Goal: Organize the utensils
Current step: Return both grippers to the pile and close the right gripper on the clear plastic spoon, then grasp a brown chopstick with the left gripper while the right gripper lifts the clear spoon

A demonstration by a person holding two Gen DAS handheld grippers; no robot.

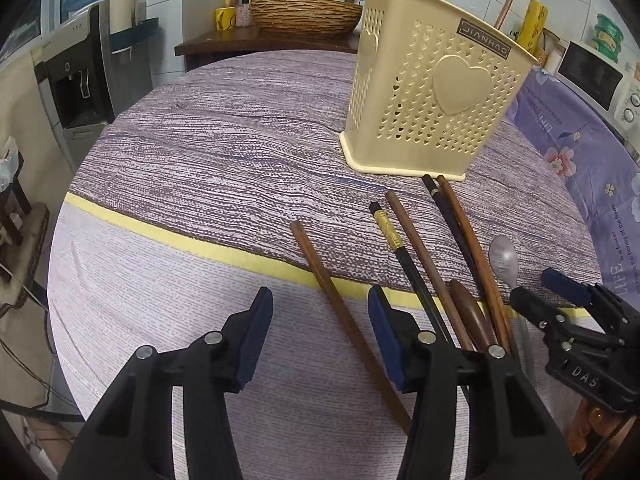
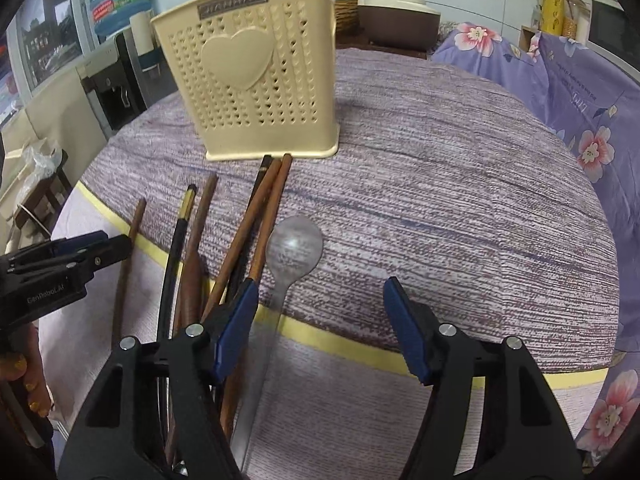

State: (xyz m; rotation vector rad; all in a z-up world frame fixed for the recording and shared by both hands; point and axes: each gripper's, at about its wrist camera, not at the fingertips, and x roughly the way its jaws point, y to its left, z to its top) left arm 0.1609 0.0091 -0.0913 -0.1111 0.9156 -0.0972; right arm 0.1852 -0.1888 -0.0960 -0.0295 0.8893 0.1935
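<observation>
The cream holder [image 1: 436,92] bears a dark plate reading "JIANHAO" at its top edge. The right gripper [image 1: 560,292], at four o'clock, carries "DAS". The left gripper [image 2: 80,248], at nine o'clock, reads "GenRoboLAI", roughly. The floral cloth [image 1: 592,184] at three o'clock shows "LIFE".

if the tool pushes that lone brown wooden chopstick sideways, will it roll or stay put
The lone brown wooden chopstick looks round and slender, so it would probably roll. The woven cloth may slow it. It looks stiff and light, likely pivoting if pushed off-centre.
</observation>
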